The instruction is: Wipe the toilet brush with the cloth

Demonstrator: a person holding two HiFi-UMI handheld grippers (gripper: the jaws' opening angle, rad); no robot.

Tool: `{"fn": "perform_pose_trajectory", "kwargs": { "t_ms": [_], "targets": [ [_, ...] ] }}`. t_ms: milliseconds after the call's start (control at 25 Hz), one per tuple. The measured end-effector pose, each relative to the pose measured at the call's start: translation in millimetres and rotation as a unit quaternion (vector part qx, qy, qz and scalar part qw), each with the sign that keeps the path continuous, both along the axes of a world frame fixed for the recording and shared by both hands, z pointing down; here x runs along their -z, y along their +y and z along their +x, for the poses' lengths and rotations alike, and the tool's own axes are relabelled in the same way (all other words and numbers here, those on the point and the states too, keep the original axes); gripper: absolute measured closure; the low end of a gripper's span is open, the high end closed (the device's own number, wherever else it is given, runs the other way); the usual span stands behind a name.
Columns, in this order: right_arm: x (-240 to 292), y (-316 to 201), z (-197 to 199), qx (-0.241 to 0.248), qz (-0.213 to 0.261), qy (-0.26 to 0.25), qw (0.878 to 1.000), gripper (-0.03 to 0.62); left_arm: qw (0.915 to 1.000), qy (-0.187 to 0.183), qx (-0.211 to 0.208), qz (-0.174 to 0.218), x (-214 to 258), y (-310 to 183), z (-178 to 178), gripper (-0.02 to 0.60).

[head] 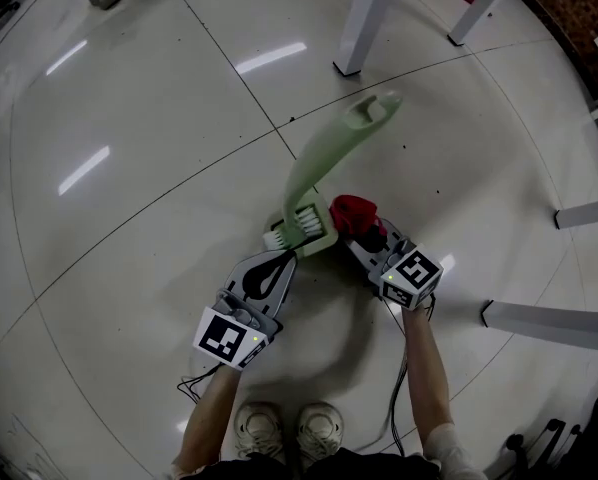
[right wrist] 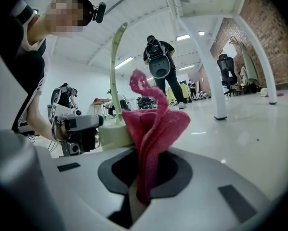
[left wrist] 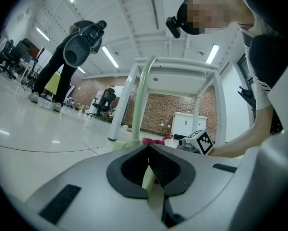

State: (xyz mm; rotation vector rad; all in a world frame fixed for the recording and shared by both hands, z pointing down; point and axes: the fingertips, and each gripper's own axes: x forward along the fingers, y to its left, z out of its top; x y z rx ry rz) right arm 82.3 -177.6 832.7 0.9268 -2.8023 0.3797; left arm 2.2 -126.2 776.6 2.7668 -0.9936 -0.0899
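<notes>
Bristles (head: 297,230) on the toilet brush (head: 324,163) show only as a white fringe in the head view, half covered by the pale green head, and we cannot tell whether that head rests on the floor (head: 129,218) or hangs just above it. The white table legs (head: 364,18) are cut off at the top edge. The left gripper (head: 279,260) has its tips tucked under the brush head, so from above the grip itself is hard to make out. In the left gripper view we see its jaws clenched on a thin green edge of the brush (left wrist: 151,179), with the handle (left wrist: 140,100) rising beyond. The right gripper (head: 364,236) sits just beside the brush head, and its jaws are pinched together on the red cloth (right wrist: 151,124), whose lower end disappears between the pads while the rest stands up in folds. From above, the cloth (head: 355,211) lies against the right side of the brush head.
</notes>
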Motion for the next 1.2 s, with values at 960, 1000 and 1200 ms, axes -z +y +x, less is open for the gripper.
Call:
{"fn": "perform_pose_trajectory", "kwargs": {
  "t_ms": [960, 1000, 1200],
  "targets": [
    [12, 79, -61, -0.096, 0.026, -0.026, 0.995, 0.563, 0.9975, 0.014, 0.069, -0.004, 11, 13, -59, 0.580],
    [10, 80, -67, -0.091, 0.020, -0.026, 0.995, 0.563, 0.9974, 0.014, 0.070, -0.003, 11, 13, -60, 0.580],
    [13, 85, -96, -0.048, 0.017, -0.030, 0.998, 0.563, 0.9970, 0.007, 0.077, 0.003, 10, 10, -69, 0.580]
  ]
}}
